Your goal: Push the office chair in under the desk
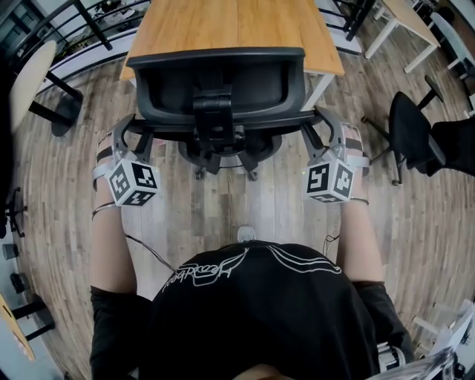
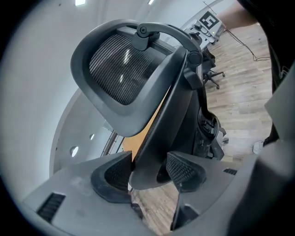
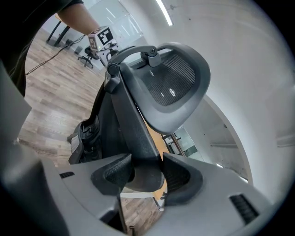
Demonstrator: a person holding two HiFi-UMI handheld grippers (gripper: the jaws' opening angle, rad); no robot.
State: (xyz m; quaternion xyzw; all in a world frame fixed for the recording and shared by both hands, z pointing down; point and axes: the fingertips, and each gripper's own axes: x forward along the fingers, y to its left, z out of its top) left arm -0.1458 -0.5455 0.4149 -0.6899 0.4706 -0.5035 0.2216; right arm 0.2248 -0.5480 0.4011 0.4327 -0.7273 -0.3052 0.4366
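The black office chair (image 1: 223, 82) stands with its mesh back towards me, its seat hidden under the wooden desk (image 1: 237, 26). My left gripper (image 1: 130, 128) is on the left edge of the chair's back frame and my right gripper (image 1: 326, 125) is on the right edge. In the left gripper view the frame's edge (image 2: 170, 115) runs down between the jaws of the left gripper (image 2: 147, 170), whose pads close on it. In the right gripper view the frame (image 3: 133, 120) is likewise clamped between the pads of the right gripper (image 3: 146, 173). The headrest (image 2: 120, 69) curves above.
The chair's star base and castors (image 1: 223, 159) rest on the plank floor in front of me. A second black chair (image 1: 412, 133) stands at the right, a white desk (image 1: 404, 18) at the far right, a round table (image 1: 30, 74) at the left. A cable (image 1: 148, 252) trails across the floor.
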